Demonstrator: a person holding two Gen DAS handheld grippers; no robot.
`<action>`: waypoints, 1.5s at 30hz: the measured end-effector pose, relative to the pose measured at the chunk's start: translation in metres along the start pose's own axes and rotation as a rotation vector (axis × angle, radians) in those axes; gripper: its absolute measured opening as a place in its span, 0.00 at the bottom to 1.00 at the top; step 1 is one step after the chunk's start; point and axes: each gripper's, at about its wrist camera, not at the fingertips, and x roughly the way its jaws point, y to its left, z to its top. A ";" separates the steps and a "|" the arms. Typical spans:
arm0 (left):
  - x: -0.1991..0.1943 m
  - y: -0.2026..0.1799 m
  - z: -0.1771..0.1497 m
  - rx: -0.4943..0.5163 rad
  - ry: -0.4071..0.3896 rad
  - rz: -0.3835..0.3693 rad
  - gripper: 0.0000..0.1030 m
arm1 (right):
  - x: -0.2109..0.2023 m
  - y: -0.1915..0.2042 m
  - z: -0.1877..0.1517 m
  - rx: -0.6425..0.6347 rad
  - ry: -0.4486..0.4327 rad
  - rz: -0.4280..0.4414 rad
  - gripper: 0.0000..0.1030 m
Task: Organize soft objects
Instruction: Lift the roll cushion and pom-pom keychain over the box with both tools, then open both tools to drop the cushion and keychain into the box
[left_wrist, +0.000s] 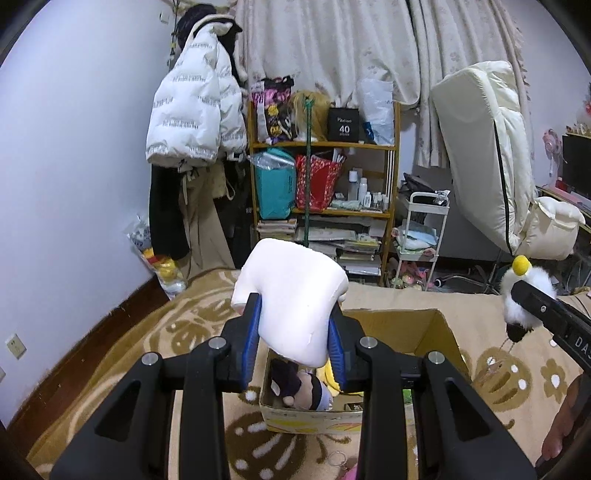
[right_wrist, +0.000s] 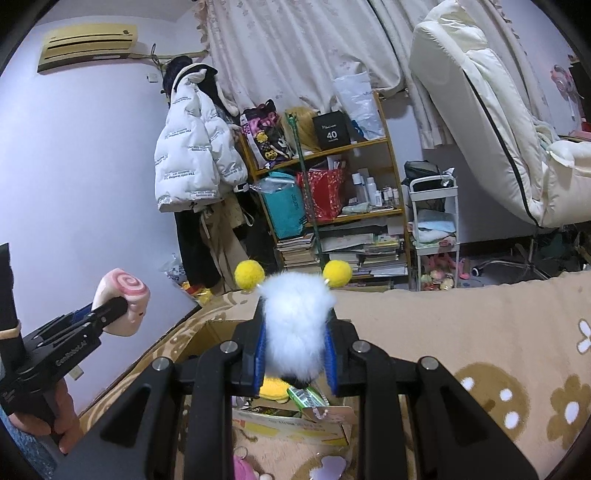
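A white foam-like cushion with a pink swirl end (left_wrist: 295, 299) is clamped in the left gripper (left_wrist: 293, 345) and a fluffy white plush with yellow pompoms (right_wrist: 295, 325) in the right gripper (right_wrist: 295, 350), both held above the open cardboard box (left_wrist: 436, 332), seemingly for dropping in.

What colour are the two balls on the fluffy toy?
Yellow balls on the white fluffy toy, clearest in the right wrist view.

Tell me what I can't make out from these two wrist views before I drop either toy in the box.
- Cardboard box contents: in both views the claw linkages and held toys cover most; only a dark-haired doll shows clearly.
- White fluffy toy: its face points away from the right wrist view; the left view catches only its side at the frame edge.
- Small ring on the blanket: too small to identify.
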 end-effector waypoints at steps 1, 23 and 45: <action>0.004 0.000 -0.002 0.000 0.008 -0.001 0.30 | 0.003 0.001 0.000 -0.004 0.004 0.002 0.26; 0.068 -0.012 -0.044 0.001 0.180 -0.065 0.32 | 0.061 0.006 -0.031 -0.046 0.163 0.036 0.26; 0.088 -0.019 -0.070 0.024 0.291 -0.077 0.37 | 0.089 -0.007 -0.054 0.003 0.298 0.008 0.29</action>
